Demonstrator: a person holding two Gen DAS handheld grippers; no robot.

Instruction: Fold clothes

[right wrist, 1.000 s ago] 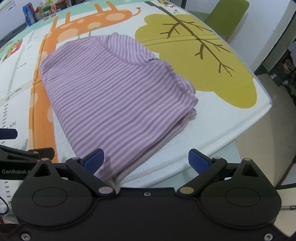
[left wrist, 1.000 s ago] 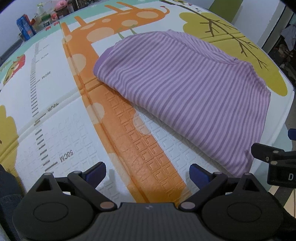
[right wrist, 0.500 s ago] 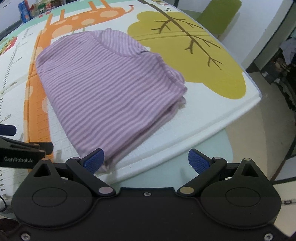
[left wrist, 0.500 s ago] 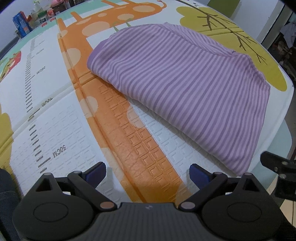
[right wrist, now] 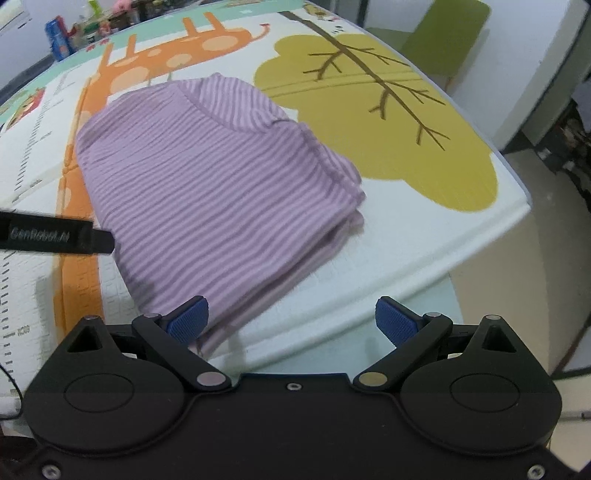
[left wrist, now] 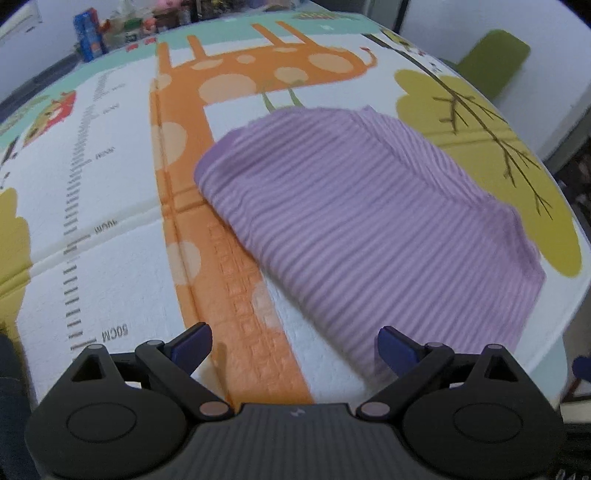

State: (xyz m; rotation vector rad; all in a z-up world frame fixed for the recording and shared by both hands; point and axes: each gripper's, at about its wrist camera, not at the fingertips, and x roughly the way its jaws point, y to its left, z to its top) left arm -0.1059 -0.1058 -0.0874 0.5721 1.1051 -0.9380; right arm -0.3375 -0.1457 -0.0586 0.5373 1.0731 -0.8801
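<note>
Black and blue-padded, your left gripper (left wrist: 294, 345) hangs low over the mat's (left wrist: 110, 258) orange giraffe neck with its jaws spread wide on nothing, and your right gripper (right wrist: 291, 320) sits just as wide and empty at the near edge, its left pad over the garment's nearest corner. Since a second ago both have pulled back and tipped up, so the far clutter (left wrist: 110, 26) shows. Between them the lilac striped garment (left wrist: 369, 229) lies folded into a thick, slightly lumpy packet, spanning giraffe to green tree (right wrist: 388, 110).
</note>
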